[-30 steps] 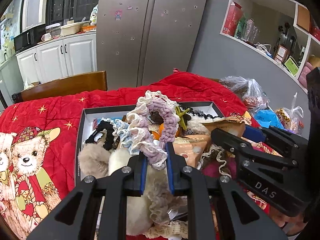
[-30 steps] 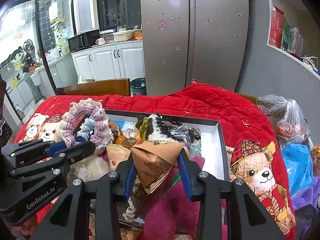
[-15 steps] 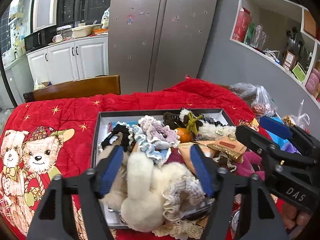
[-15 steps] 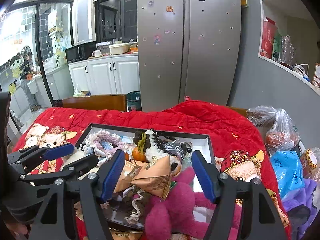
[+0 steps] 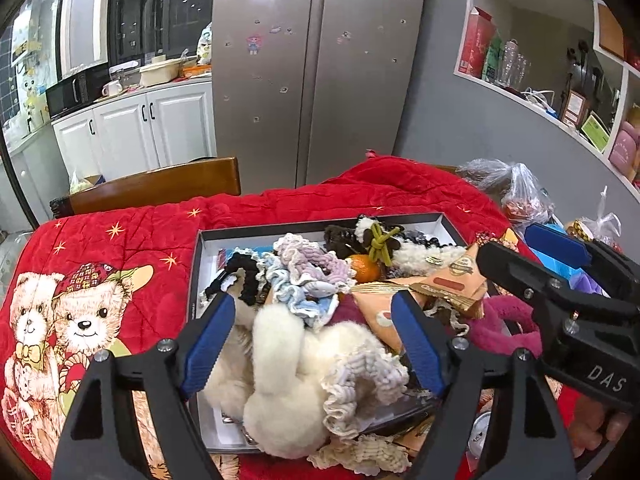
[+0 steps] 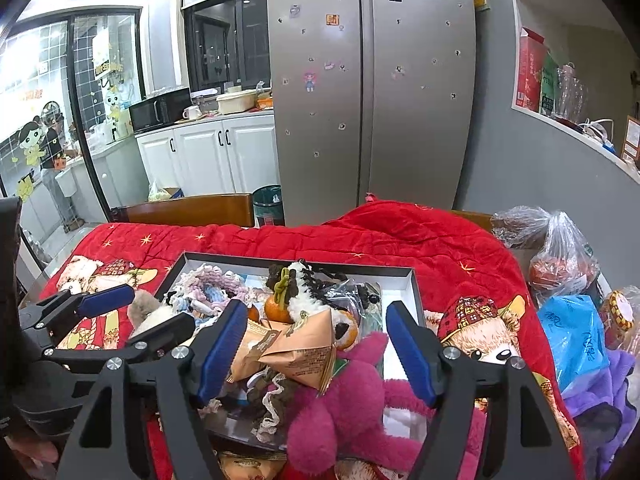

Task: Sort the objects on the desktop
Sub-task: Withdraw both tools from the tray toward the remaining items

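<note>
A shallow grey box (image 5: 320,222) on the red quilt is heaped with items. The lilac crocheted scrunchie (image 5: 312,258) lies loose on the heap beside a tangerine (image 5: 364,270). My left gripper (image 5: 310,308) hovers over a white fluffy plush (image 5: 288,368). Its jaws are opening, and nothing is pressed between the pads. My right gripper (image 6: 316,312) stands open above the brown pyramid snack packet (image 6: 304,344). The packet rests on the pile, clear of both pads. A pink plush (image 6: 344,404) lies just below the packet.
The bear-print red quilt (image 5: 120,240) covers the table. A wooden chair back (image 5: 160,184) stands behind it. Plastic bags (image 6: 560,256), a blue packet (image 6: 572,332) and purple cloth (image 6: 600,392) crowd the right side. A person's hand (image 5: 592,424) holds the right gripper.
The left jaws let go of the lilac scrunchie, which dropped onto the heap. The right jaws released the brown packet. Both grippers opened wide and drew back a little.
</note>
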